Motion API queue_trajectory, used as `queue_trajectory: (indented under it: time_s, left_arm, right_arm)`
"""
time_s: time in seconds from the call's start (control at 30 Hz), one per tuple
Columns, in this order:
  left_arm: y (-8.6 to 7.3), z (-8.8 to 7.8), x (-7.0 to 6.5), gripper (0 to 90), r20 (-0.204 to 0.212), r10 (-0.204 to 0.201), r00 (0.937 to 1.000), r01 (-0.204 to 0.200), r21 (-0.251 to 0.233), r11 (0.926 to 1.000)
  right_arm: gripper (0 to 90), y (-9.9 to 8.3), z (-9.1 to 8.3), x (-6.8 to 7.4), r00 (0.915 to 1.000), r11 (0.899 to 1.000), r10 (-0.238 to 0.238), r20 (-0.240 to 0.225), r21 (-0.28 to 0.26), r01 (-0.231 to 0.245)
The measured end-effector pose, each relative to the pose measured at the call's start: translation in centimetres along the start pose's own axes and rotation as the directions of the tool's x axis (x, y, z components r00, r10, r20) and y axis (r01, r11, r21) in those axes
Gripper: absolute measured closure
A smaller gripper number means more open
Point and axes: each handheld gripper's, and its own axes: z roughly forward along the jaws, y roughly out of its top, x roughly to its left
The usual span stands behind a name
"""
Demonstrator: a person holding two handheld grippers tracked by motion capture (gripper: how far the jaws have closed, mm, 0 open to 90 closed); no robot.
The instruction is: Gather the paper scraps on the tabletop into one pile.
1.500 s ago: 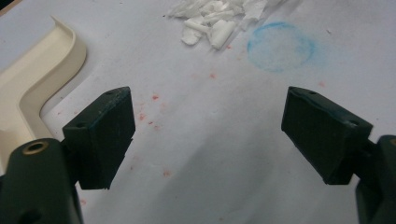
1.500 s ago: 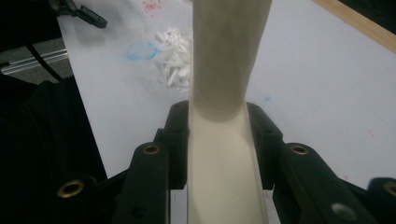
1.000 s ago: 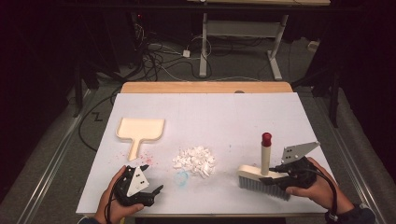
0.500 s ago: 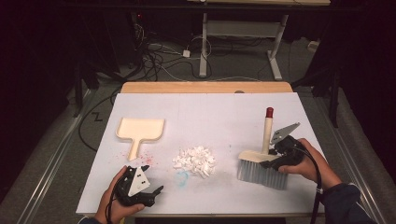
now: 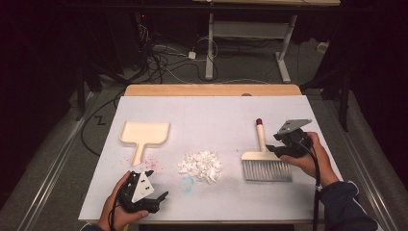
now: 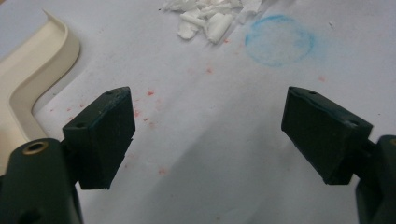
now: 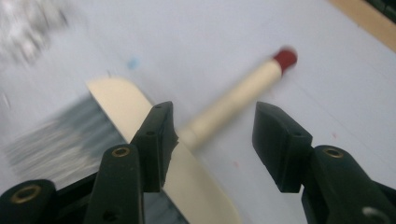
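Note:
A hand brush with a cream handle, red tip and grey bristles lies on the white table sheet at the right. My right gripper sits at the handle's base. In the right gripper view the brush handle runs between the jaws of my right gripper. These jaws have just been closing a little, but the pads stand clear of it. A pile of white scraps lies mid-table, with a cream dustpan to its left. My left gripper rests open near the front edge, nothing between its fingers.
A blue chalk circle is drawn just in front of the scraps, and red specks dot the sheet near the dustpan. A wooden table edge runs along the back, with cables and desk legs on the floor beyond.
My right gripper moved away from the front edge and slightly left, from beside the bristles to the handle's base, and its jaws went from shut to open. The left gripper stayed put.

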Motion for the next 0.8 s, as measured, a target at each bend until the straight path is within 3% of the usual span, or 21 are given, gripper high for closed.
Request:
queue_trajectory:
  time_s: [0.03, 0.13, 0.2, 0.27, 0.3, 0.37, 0.43, 0.5, 0.57, 0.67, 0.8]
  left_arm:
    - [0.0, 0.0, 0.0, 16.6, 0.000, 0.000, 1.0000, 0.000, 0.000, 1.0000]
    - [0.1, 0.0, 0.0, 16.6, -0.001, 0.005, 1.0000, -0.005, 0.000, 1.0000]
    - [0.1, 0.0, -0.1, 16.6, 0.004, 0.002, 1.0000, -0.002, 0.003, 1.0000]
    - [0.1, 0.0, -0.1, 16.6, 0.003, 0.000, 1.0000, 0.000, 0.001, 1.0000]
    - [0.0, 0.0, 0.0, 16.6, 0.004, -0.001, 1.0000, 0.001, 0.001, 1.0000]
    - [0.0, -0.1, 0.0, 16.5, 0.002, -0.005, 1.0000, 0.005, -0.001, 1.0000]
    - [0.0, -0.1, 0.0, 16.6, 0.001, -0.005, 1.0000, 0.005, -0.002, 1.0000]
    - [0.0, -0.2, 0.0, 16.6, -0.001, -0.005, 1.0000, 0.005, -0.005, 1.0000]
    - [0.0, -0.3, 0.0, 16.6, -0.004, -0.004, 1.0000, 0.004, -0.005, 1.0000]
    - [0.0, -0.3, 0.0, 16.6, -0.005, -0.005, 1.0000, 0.004, -0.007, 1.0000]
    - [0.0, -0.3, 0.0, 16.5, -0.009, -0.007, 0.9999, 0.007, -0.005, 1.0000]
  right_arm:
    - [54.6, -0.1, 0.3, 0.2, 0.9992, 0.999, 0.038, 0.006, -0.028, -0.038]
    - [52.1, -0.4, 2.0, 0.9, 0.9954, 0.996, 0.086, 0.042, -0.035, -0.084]
    - [51.2, -0.5, 3.1, 1.1, 0.9902, 0.990, 0.138, 0.024, -0.021, -0.137]
    - [50.7, -0.5, 3.8, 1.2, 0.9841, 0.986, 0.165, 0.067, -0.022, -0.163]
    - [50.6, -0.5, 4.1, 1.3, 0.9841, 0.986, 0.167, 0.061, -0.010, -0.167]
    - [49.5, -0.7, 4.5, 1.3, 0.9805, 0.985, 0.171, 0.097, 0.018, -0.173]
    - [49.5, -0.9, 4.7, 1.1, 0.9816, 0.984, 0.175, 0.077, 0.029, -0.178]
    - [48.5, -1.0, 4.8, 1.0, 0.9797, 0.983, 0.177, 0.095, 0.023, -0.179]
    - [46.2, -1.1, 4.8, 0.8, 0.9816, 0.984, 0.176, 0.074, 0.010, -0.177]
    - [42.8, -1.0, 3.9, 0.9, 0.9859, 0.985, 0.160, 0.050, -0.069, -0.156]
    - [36.7, -0.5, 2.1, 1.3, 0.9872, 0.978, 0.133, 0.088, -0.173, -0.116]
